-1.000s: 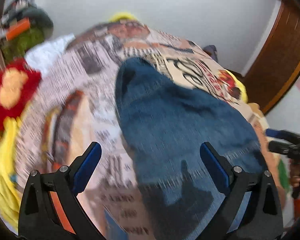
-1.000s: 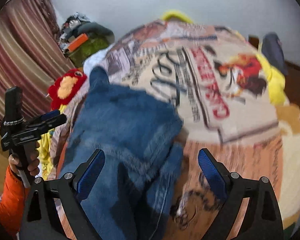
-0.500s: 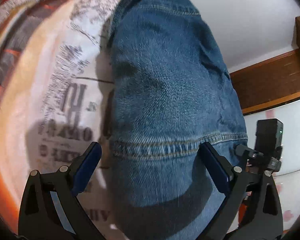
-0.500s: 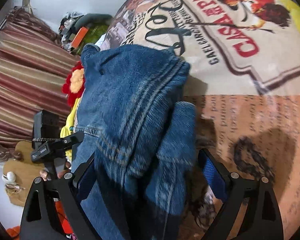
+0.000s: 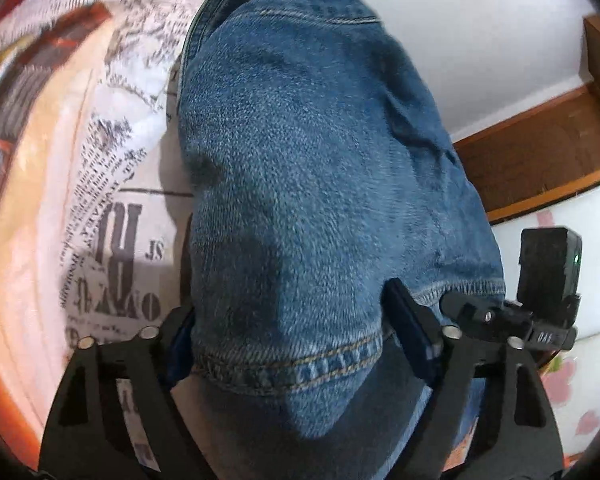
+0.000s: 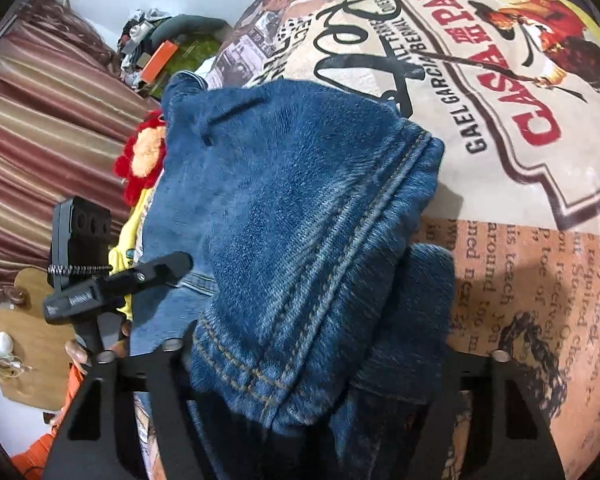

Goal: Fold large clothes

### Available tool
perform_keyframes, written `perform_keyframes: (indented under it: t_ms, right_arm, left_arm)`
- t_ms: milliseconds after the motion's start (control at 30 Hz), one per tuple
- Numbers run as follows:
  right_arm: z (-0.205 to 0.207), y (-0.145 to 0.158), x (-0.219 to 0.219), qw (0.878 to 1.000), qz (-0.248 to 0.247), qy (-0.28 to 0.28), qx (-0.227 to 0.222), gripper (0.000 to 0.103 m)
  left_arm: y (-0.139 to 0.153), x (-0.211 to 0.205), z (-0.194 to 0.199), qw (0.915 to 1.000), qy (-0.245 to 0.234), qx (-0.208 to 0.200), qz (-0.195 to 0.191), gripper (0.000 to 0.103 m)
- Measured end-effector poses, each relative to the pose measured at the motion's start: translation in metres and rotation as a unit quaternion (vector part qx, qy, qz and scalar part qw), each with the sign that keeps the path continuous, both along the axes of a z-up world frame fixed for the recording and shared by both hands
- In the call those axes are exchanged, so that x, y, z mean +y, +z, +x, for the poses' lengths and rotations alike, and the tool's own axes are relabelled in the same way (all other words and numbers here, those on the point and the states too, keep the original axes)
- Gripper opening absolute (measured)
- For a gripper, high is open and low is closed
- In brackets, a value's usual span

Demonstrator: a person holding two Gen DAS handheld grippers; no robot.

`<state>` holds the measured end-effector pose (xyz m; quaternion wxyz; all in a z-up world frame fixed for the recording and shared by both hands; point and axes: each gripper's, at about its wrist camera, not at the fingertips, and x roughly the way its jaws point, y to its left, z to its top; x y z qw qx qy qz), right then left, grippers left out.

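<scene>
Both jaws low, pinching jeans (image 5: pixel 320 184) hem

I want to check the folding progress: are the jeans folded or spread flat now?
Folded, at least partly: in the right wrist view the jeans lie doubled on the printed blanket, one leg hem over other denim. Whether neatly, cannot tell.

Right gripper (image 6: pixel 312 364) fingertips buried under the jeans (image 6: pixel 300 208); jaws' spacing unreadable; jeans' lower end cut off.

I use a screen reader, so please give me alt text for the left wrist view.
Left tongs pinch the stitched hem of blue jeans, which fill the view over a newspaper-print bedspread. The right tongs sit at the hem's right edge.
</scene>
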<state>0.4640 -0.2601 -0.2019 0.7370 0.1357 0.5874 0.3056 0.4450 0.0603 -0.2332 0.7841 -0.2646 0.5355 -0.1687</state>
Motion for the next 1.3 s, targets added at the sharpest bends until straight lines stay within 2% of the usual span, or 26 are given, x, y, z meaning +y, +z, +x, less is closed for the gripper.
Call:
perform_keyframes:
  t_ms: [100, 200, 333, 500, 767, 900, 1067, 1300]
  right_arm:
    - [-0.009, 0.013, 0.002, 1.000, -0.008, -0.006, -0.020, 0.048]
    - [-0.019, 0.029, 0.009, 0.999, -0.017, -0.006, -0.039, 0.045]
    - [-0.032, 0.052, 0.017, 0.999, -0.010, -0.003, -0.051, 0.044]
    - [-0.049, 0.092, 0.038, 0.996, -0.003, 0.003, -0.085, 0.044]
    - [-0.073, 0.135, 0.085, 0.992, 0.004, 0.025, -0.122, 0.044]
    - [-0.083, 0.135, 0.115, 0.992, 0.003, 0.040, -0.123, 0.044]
    - [-0.087, 0.114, 0.154, 0.993, -0.002, 0.059, -0.100, 0.044]
    - [-0.088, 0.057, 0.200, 0.994, -0.036, 0.088, -0.056, 0.044]
  left_arm:
    - [0.018, -0.006, -0.011, 0.9996, -0.008, -0.023, 0.015, 0.063]
    - [0.042, -0.014, -0.022, 0.9978, -0.021, -0.048, 0.039, 0.056]
    - [0.077, -0.015, -0.042, 0.9934, -0.023, -0.090, 0.068, 0.054]
    - [0.119, 0.007, -0.069, 0.9896, -0.014, -0.124, 0.072, 0.054]
    - [0.157, 0.051, -0.096, 0.9844, 0.011, -0.155, 0.082, 0.054]
    - [0.159, 0.083, -0.109, 0.9847, 0.029, -0.150, 0.084, 0.054]
    - [0.144, 0.115, -0.125, 0.9874, 0.053, -0.126, 0.079, 0.054]
    - [0.079, 0.152, -0.134, 0.9939, 0.077, -0.054, 0.056, 0.054]
